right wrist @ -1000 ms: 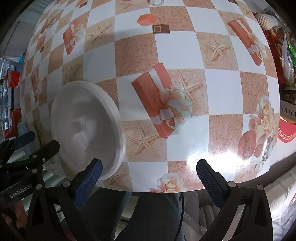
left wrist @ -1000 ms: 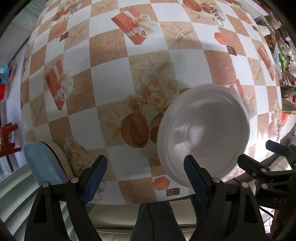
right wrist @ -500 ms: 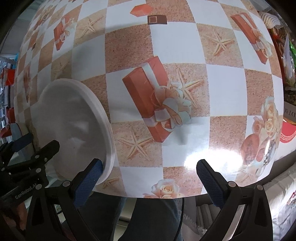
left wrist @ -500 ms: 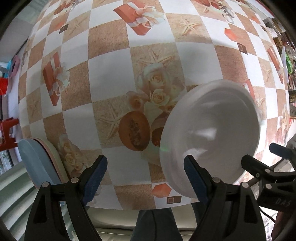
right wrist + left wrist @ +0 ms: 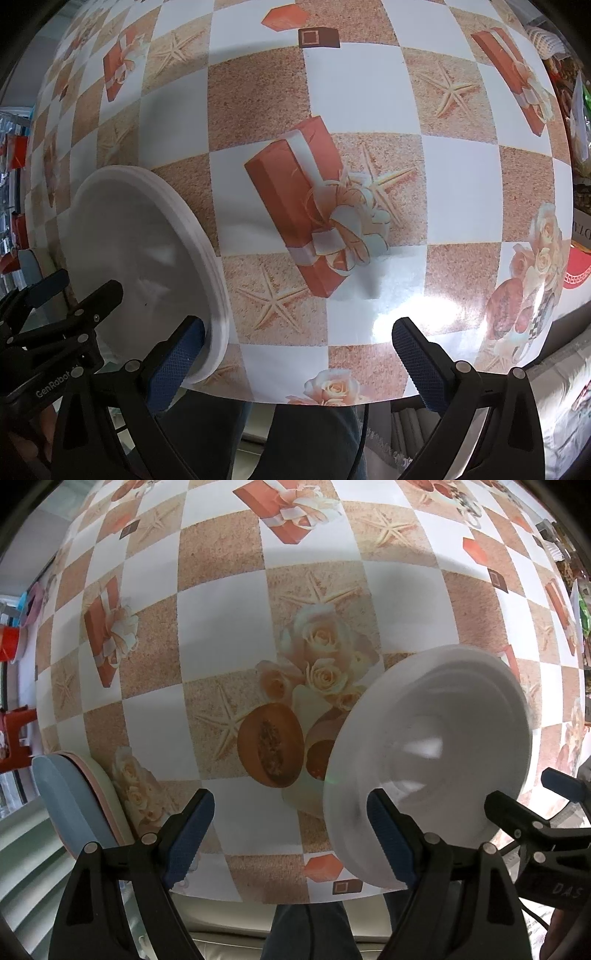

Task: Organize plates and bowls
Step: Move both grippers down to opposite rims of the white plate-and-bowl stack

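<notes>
A: Left gripper [image 5: 291, 834], state?
B: Fingers spread wide, nothing between them. The right-hand pad [image 5: 388, 838] overlaps the near rim of the white bowl [image 5: 436, 760] in the left wrist view; can't tell if it touches.

A: Right gripper [image 5: 299, 360]?
B: Also spread wide, nothing pinched. Its left-hand pad [image 5: 177, 365] sits against the bowl's near rim [image 5: 218, 314] in the right wrist view; contact unclear.

A: So where's the bowl?
B: Between the two grippers, at the near edge of the tablecloth [image 5: 221, 635]. Looks tilted, opening facing the left gripper; rim shows a few stacked ridges, so maybe several nested bowls, can't tell. Blurred a bit.

A: Anything else near the bowl?
B: Left of it, past the left gripper, a stack of plates [image 5: 70, 805] at the tablecloth's near-left edge, blue one on top, pink and cream edges under it. Well apart from the bowl.

A: Farther out from the bowl?
B: Just checkered tablecloth print: melon and roses beside it, red gift box [image 5: 295, 199] to its right in the right wrist view. Clutter at the far right edge, too small to tell.
</notes>
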`<state>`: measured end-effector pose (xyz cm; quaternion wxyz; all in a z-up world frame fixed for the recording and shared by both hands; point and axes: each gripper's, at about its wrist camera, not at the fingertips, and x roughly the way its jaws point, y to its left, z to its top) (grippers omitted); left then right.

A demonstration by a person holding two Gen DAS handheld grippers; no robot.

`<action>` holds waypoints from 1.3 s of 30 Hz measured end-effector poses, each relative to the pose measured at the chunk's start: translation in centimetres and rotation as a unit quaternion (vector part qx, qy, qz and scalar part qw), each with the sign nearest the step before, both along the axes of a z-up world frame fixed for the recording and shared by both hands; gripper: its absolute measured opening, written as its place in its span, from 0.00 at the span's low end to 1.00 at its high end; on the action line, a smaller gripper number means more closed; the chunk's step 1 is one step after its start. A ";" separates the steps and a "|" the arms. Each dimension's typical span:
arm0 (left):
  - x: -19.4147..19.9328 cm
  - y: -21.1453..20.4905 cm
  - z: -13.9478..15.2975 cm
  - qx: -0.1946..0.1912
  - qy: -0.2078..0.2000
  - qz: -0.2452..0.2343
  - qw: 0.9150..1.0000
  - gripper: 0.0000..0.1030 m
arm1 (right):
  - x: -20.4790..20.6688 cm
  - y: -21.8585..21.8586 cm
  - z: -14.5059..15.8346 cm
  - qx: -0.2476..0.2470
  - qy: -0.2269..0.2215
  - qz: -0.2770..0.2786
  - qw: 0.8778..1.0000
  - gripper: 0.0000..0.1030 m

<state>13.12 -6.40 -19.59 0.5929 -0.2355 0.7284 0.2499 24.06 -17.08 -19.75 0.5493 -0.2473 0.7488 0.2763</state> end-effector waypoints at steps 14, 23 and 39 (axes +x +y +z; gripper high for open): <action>0.5 1.3 -2.2 -0.017 -0.006 0.018 1.000 0.85 | 1.2 1.5 -1.1 -0.006 -0.008 0.010 1.000 0.99; 0.6 2.4 -3.9 -0.027 -0.017 0.027 0.999 1.00 | 1.6 2.2 -2.7 -0.009 0.004 0.011 1.000 0.99; 0.5 3.9 -5.2 -0.058 -0.014 0.046 0.997 1.00 | 2.3 2.6 -2.6 -0.013 0.010 0.013 1.000 1.00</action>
